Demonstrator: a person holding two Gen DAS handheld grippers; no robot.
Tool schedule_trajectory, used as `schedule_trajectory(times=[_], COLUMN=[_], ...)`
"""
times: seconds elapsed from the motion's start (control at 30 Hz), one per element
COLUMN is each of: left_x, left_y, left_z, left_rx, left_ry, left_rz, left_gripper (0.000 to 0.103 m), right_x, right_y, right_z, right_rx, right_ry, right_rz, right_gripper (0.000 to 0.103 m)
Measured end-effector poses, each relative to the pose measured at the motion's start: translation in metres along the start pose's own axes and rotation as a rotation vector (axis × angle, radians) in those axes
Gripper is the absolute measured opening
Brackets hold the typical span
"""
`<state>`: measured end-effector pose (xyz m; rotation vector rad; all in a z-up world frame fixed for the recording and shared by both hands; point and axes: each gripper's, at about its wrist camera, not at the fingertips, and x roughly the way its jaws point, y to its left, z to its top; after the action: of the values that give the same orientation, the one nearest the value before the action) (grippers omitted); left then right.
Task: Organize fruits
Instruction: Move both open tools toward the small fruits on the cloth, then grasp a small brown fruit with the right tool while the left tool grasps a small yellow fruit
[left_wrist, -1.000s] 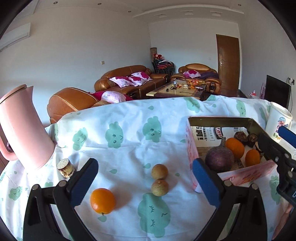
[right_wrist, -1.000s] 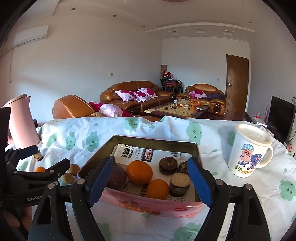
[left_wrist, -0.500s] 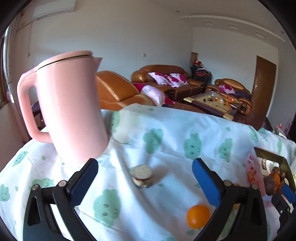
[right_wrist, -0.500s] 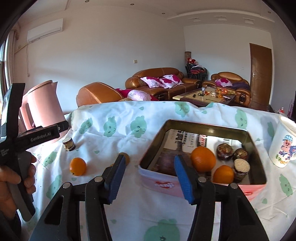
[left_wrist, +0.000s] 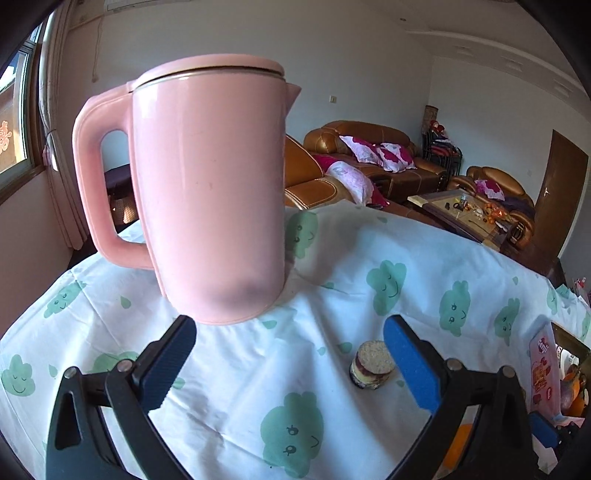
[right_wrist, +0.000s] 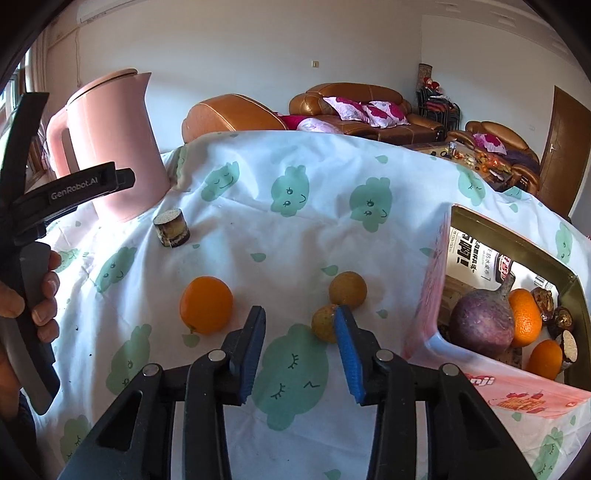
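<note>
Bench under cloud-print cloth; sofas behind. Left tongs spread wide facing pink kettle. Right tongs part-spread, empty, above loose orange; tin at right holding fruit.

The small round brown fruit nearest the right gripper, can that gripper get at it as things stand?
Probably yes: the right gripper is open, and the small round brown fruit lies on the cloth just beyond its blue right pad, nothing between.
</note>
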<state>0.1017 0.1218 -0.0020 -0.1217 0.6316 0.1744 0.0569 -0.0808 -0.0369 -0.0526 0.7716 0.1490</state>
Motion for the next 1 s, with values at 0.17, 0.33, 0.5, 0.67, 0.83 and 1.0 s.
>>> schedule_trajectory(times=[0.17, 0.33, 0.5, 0.67, 0.83, 1.0], left_x=[-0.004, -0.007, -0.015, -0.025, -0.035, -0.040], left_y=[-0.006, -0.011, -0.024, -0.047, -0.092, -0.150], left_z=[0.000, -0.001, -0.004, -0.008, -0.024, -0.047], left_rx=[0.020, 0.039, 0.090, 0.172, 0.300, 0.492], left_ry=[-0.012, -0.017, -0.057, -0.082, -0.062, -0.006], left_rz=[-0.029, -0.046, -0.089, -0.215, -0.369, -0.430], left_gripper=[0.103, 0.103, 0.103, 0.103, 0.103, 0.096], right_x=[0.011, 0.026, 0.012, -0.022, -0.063, -0.089], right_y=[-0.004, -0.026, -0.036, -0.035, -0.047, -0.075], right_z=[0.005, 0.003, 0.001, -0.006, -0.007, -0.011], right_rx=[-0.019, 0.075, 0.118, 0.113, 0.093, 0.096], right_ry=[0.033, 0.120, 0.057, -0.085, -0.233, -0.317], right_rz=[-0.100, -0.036, 0.069, 0.104, -0.030, -0.150], right_gripper=[0.041, 0.035, 0.030, 0.030, 0.030, 0.030])
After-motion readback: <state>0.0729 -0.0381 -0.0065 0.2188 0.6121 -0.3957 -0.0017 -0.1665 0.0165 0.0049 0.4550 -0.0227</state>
